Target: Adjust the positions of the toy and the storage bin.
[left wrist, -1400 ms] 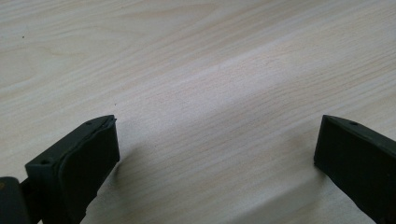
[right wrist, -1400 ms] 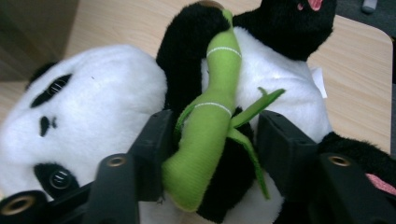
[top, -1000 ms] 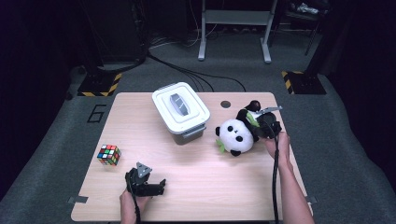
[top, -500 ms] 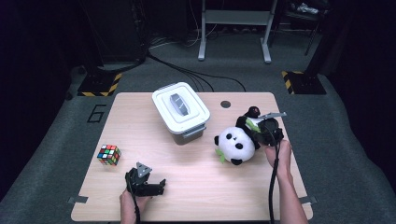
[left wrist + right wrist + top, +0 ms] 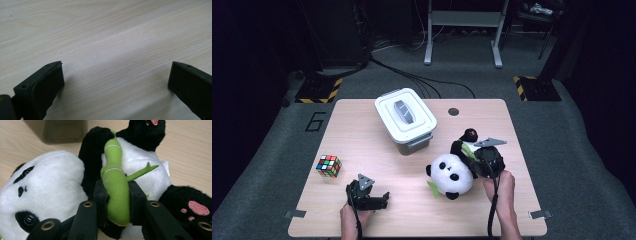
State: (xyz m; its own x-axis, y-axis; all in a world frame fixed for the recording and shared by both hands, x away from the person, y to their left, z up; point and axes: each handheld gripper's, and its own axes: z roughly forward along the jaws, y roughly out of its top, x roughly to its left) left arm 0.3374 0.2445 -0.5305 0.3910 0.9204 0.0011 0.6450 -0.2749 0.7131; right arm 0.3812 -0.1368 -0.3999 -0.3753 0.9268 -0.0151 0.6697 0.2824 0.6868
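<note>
A plush panda (image 5: 452,172) lies on the wooden table (image 5: 362,135) at the right, head toward the front. My right gripper (image 5: 477,162) is shut on the green bamboo stalk (image 5: 116,192) sewn to the panda's chest; both pads (image 5: 101,195) press into it. The panda's white head (image 5: 42,187) lies left of the jaws in the right gripper view, and a pink-soled foot (image 5: 197,207) sits at the right. My left gripper (image 5: 384,196) rests at the front left of the table, open, with bare wood between its jaws (image 5: 116,75).
A white lidded plastic box (image 5: 405,118) stands mid-table toward the back. A Rubik's cube (image 5: 328,165) sits at the left, beyond the left gripper. A round cable hole (image 5: 454,111) lies near the back edge. Black cables run on the floor beyond the table.
My right gripper has dragged the panda toward the table's front, and the toy now lies closer to the person. The left gripper has stayed put.
</note>
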